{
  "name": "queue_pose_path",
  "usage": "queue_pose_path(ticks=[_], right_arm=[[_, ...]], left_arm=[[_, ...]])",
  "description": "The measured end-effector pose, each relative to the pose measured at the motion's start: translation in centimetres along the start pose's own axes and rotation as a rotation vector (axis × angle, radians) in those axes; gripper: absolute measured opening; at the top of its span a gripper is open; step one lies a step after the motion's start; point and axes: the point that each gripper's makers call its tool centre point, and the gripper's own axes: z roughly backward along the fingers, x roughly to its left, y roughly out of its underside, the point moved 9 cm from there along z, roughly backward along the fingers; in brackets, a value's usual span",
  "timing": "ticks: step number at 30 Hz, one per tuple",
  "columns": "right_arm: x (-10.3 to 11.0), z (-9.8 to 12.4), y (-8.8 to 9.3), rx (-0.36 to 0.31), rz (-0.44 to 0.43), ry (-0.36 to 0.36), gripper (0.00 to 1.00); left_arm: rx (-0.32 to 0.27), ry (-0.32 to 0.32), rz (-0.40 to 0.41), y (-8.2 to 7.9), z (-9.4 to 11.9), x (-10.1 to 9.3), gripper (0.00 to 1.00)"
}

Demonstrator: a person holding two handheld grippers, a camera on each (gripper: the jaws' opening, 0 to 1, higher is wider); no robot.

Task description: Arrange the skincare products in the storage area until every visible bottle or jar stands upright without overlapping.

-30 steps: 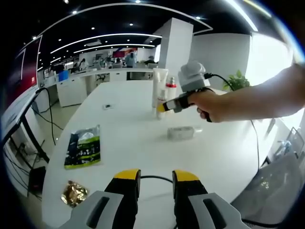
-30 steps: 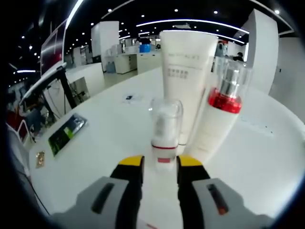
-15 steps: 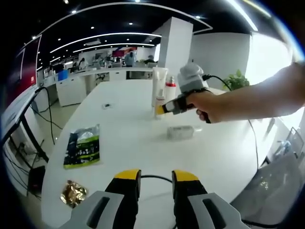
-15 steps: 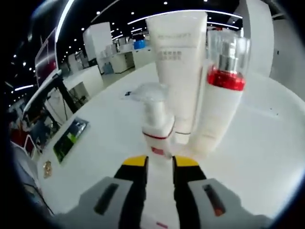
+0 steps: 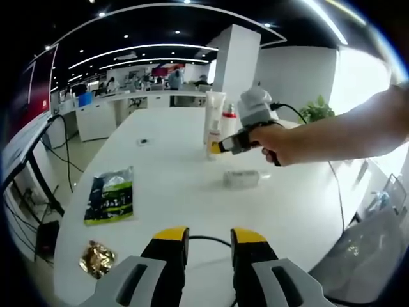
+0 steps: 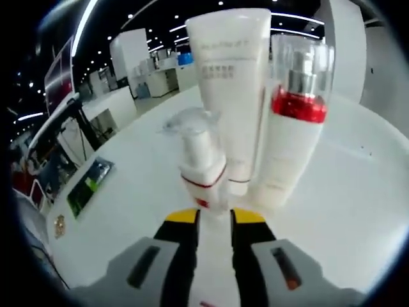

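My right gripper [image 6: 214, 220] was clamped on the small pump bottle [image 6: 203, 167], jaws pinching its lower body. The bottle leaned left from the jaws in the right gripper view, its clear cap [image 6: 189, 121] at the far end. Just beyond it stood the white tube [image 6: 233, 83], upright, and the red-collared bottle [image 6: 291, 134] just beside the tube on the right, also upright. Whether the pump bottle touched the tube, I couldn't tell.

In the left gripper view, my left gripper [image 5: 209, 246] hung over the near edge of the white table [image 5: 172, 185], jaws a little apart, nothing between them. A black cable [image 5: 204, 238] ran just past its tips. My right hand [image 5: 281, 144] held the right gripper out by the tube and bottles, well away from the left gripper. A clear bottle [image 5: 241, 178] lay on its side between the two grippers. Left of the left gripper: a green packet [image 5: 111, 196] and a gold wrapper [image 5: 97, 258], both well apart from the bottles.
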Motion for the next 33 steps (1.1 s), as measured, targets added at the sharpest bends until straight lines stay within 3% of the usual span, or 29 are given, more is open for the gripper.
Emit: queue_pose_path(ticks=[13,21,23,27,28,31,33], right_arm=[[-0.4,-0.3,-0.9,-0.015,-0.001,0.008,0.20],[-0.8,0.3,-0.5,0.000,0.017,-0.018,0.22],[-0.8,0.7,-0.1,0.019,0.050,-0.082,0.27],[-0.3,2.8,0.7,0.072,-0.007,-0.323,0.32],[-0.3,3.3,0.8,0.078,-0.004,-0.351,0.33],[-0.3,4.5,1.5,0.107,0.087,-0.449,0.36],[-0.4,5.2,2.9,0.180,0.161,-0.488,0.42]], left_arm=[[0.003,0.004,0.001,0.0,0.0,0.0,0.28],[0.008,0.005,-0.003,0.1,0.0,-0.1,0.27],[0.009,0.008,-0.005,0.1,0.0,-0.1,0.27],[0.007,0.012,-0.005,0.1,-0.1,-0.1,0.28],[0.009,0.013,-0.006,0.1,-0.1,-0.1,0.28],[0.007,0.016,-0.011,0.1,-0.1,-0.2,0.28],[0.009,0.019,-0.016,0.1,-0.1,-0.3,0.28]])
